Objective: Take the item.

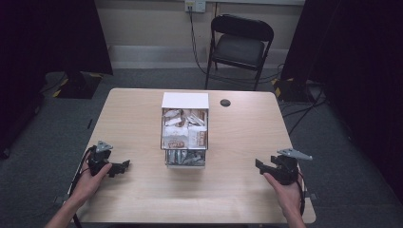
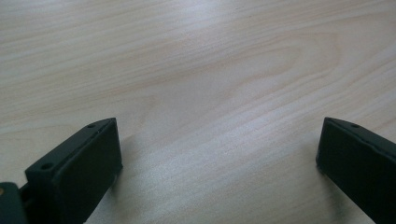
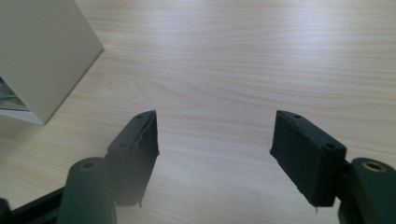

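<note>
My left claw and right claw sat low on the table, both spread wide and holding nothing. The box of packets stood between them, well apart from each, at the table's middle.

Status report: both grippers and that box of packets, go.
Left gripper open, empty. Right gripper open, empty. Box mid-table, untouched. Nothing between.
</note>
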`<state>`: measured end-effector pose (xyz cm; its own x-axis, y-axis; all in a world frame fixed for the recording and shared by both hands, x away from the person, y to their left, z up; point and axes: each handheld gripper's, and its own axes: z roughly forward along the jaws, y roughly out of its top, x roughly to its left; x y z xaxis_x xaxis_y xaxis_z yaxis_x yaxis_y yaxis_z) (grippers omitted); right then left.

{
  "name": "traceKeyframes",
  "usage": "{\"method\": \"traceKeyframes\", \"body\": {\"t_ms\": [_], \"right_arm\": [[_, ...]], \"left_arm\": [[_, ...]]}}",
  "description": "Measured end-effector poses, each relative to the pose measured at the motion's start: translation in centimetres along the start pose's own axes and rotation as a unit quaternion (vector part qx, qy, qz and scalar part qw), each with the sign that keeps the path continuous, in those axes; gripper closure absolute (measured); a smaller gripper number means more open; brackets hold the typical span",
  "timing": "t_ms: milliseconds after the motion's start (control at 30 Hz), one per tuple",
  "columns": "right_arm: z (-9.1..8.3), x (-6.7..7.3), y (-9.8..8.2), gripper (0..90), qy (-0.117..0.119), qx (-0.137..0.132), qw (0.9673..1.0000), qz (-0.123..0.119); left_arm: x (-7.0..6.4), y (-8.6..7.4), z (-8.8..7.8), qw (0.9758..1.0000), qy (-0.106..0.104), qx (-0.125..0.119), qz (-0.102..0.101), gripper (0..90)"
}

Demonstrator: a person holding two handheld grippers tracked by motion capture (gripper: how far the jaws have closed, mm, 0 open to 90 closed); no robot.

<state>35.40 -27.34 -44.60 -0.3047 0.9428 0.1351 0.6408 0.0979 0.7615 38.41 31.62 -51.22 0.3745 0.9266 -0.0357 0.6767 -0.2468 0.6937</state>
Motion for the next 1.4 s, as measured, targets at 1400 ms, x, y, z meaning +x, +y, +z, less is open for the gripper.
{"method": "traceKeyframes", "body": {"t_ms": [1400], "right_arm": [[-2.0,6.6,7.8,38.3,0.113,-0.041,0.9912,-0.056]], "left_arm": [[0.0,0.0,0.0,1.0,0.0,-0.001,-0.002,0.0]]}}
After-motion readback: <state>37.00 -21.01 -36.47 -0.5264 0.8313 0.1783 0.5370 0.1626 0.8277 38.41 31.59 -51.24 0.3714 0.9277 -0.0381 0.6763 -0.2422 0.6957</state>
